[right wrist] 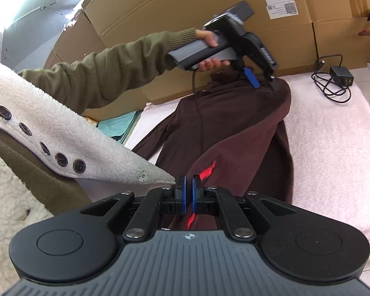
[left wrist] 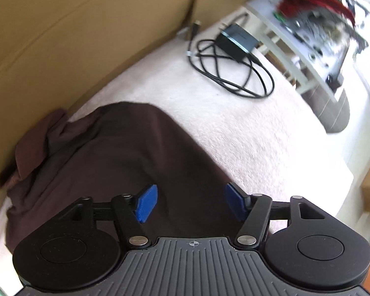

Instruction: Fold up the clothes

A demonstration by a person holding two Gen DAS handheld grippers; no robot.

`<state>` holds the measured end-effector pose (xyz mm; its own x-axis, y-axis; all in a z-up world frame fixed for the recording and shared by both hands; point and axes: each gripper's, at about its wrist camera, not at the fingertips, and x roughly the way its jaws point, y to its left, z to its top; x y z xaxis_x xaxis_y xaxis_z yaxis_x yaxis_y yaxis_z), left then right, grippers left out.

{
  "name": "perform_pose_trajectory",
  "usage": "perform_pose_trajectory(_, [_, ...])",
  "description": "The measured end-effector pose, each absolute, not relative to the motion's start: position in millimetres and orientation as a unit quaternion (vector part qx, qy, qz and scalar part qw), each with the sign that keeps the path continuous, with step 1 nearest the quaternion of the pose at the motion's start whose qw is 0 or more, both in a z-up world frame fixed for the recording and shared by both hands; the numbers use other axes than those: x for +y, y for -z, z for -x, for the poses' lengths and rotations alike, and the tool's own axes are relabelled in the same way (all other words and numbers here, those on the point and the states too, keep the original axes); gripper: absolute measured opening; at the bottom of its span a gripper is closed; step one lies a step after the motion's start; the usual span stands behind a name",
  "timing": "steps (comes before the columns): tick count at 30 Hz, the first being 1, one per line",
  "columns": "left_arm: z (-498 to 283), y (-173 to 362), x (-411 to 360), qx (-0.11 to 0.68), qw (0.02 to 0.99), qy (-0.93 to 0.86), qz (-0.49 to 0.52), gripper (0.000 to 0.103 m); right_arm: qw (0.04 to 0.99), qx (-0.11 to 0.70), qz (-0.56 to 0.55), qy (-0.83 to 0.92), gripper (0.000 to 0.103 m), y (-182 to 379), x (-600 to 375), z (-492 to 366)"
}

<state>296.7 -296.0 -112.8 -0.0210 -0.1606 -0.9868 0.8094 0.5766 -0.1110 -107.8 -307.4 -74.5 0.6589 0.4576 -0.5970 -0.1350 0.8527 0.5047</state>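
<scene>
Right claw pinches brown sweater hem, left claw spread wide above it w/ charger nearby.

Left wrist view: looks steeply down over its own left gripper, close above the brown garment, facing along the pink blanket toward the charger.

Right wrist view: lower and farther back, at the garment's near hem, facing along it toward the cardboard boxes.

Shared: garment, blanket, charger, boxes; the right view also takes in the left gripper.
</scene>
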Motion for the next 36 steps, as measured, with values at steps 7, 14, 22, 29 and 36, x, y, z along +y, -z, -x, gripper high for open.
perform_pose_trajectory(7, [-277.0,118.8,-318.4,0.6,0.643,0.358,-0.313,0.078,0.886,0.371,-0.206,-0.188,0.005,77.8,-300.7,107.5])
perform_pose_trajectory(14, [-262.4,141.1,-336.9,0.592,0.632,0.32,-0.384,0.078,0.887,0.359,-0.21,-0.198,0.006,80.7,-310.7,112.4])
perform_pose_trajectory(22, [-262.3,153.2,-337.3,0.591,0.632,0.313,-0.392,0.002,0.885,0.356,-0.221,-0.201,0.007,80.3,-314.2,111.6])
perform_pose_trajectory(29, [-302.1,107.6,-304.7,0.595,0.675,0.336,-0.276,0.0,0.883,0.361,-0.22,-0.202,0.008,79.1,-318.0,112.0])
perform_pose_trajectory(36, [-346.8,113.7,-236.5,0.619,0.701,0.288,-0.206,0.0,0.871,0.387,-0.197,-0.23,0.008,95.1,-311.1,92.5])
